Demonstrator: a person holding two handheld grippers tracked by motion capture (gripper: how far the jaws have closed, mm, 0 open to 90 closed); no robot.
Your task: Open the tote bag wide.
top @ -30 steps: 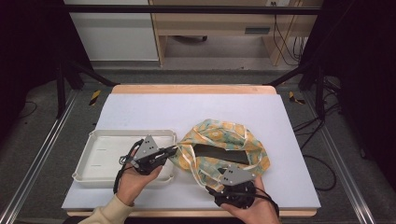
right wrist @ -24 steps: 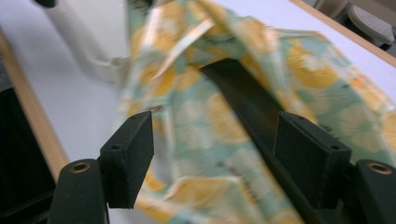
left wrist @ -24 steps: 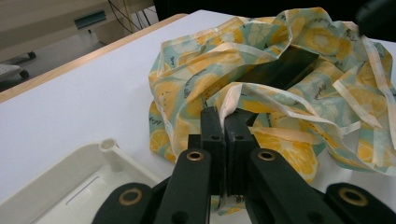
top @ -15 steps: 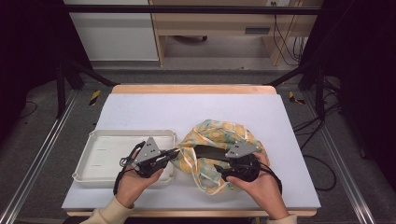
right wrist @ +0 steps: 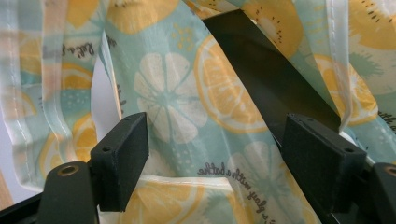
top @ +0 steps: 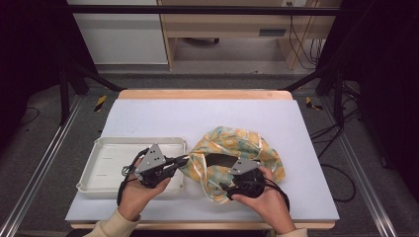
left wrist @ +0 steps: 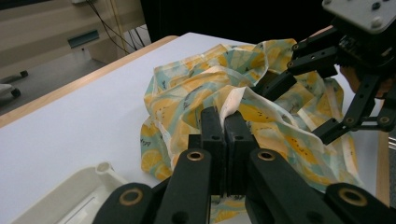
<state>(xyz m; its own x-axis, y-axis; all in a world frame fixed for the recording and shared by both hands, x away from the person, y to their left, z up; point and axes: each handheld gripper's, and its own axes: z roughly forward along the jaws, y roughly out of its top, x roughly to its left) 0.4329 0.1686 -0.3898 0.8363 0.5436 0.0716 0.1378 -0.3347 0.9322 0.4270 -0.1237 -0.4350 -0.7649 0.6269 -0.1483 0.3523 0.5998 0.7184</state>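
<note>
Fruit-print fabric bag [top: 237, 153], yellow citrus slices on pale teal with white trim, lies crumpled on the white surface [top: 197, 118], just right of the white plastic tray [top: 113, 163]. My left tongs [top: 184, 160] have their jaws pressed together on the bag's white-trimmed edge at its left side; in the left gripper view the hem [left wrist: 233, 100] rises straight out from between the two black jaws. My right tongs [top: 232, 185] sit at the near side of the bag with jaws spread wide, fabric lying between them but not pinched. In the right gripper view, a dark opening [right wrist: 266, 70] shows where the bag's mouth gapes. Both my hands rest near the front edge of the surface, the left one [top: 136, 195] beside the tray's near corner.
</note>
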